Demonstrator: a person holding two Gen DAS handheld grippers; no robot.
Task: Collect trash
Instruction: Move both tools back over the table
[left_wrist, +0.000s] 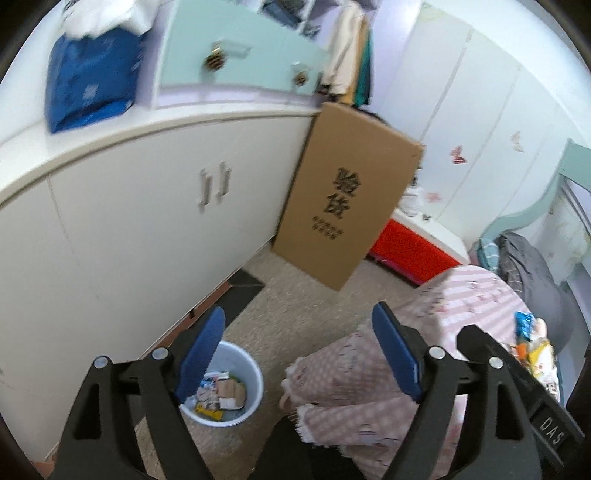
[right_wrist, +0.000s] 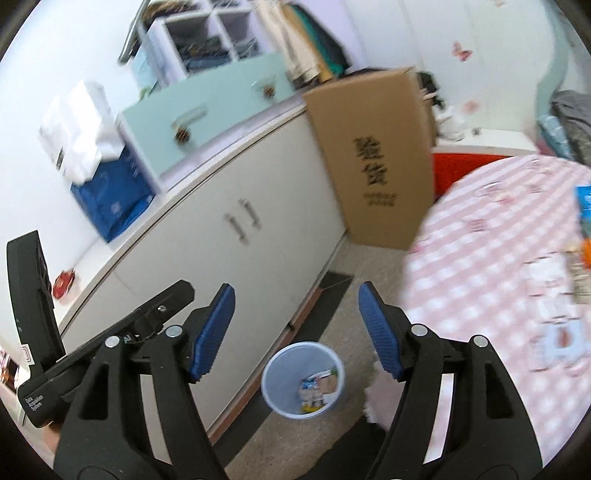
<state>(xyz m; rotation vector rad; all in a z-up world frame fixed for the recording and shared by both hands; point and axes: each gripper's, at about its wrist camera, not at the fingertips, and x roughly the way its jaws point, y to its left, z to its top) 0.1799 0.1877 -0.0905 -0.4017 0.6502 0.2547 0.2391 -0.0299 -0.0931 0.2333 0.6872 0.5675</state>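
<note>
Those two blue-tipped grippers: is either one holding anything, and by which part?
Nothing is held. The left gripper and the right gripper both stand open and empty, above the bin.

Right gripper (right_wrist: 295, 328) hangs with its jaws apart and nothing between them, over a pale blue bin (right_wrist: 303, 380) with wrappers in it, on carpet between the white cabinet (right_wrist: 229, 266) and pink checked bed (right_wrist: 498, 266).

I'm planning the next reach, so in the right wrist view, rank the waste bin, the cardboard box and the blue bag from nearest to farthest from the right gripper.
From the right gripper, whose jaws are open and empty:
1. Waste bin, on the floor just below.
2. Cardboard box, standing ahead against the cabinet's end.
3. Blue bag, up on the cabinet top, far left.
</note>
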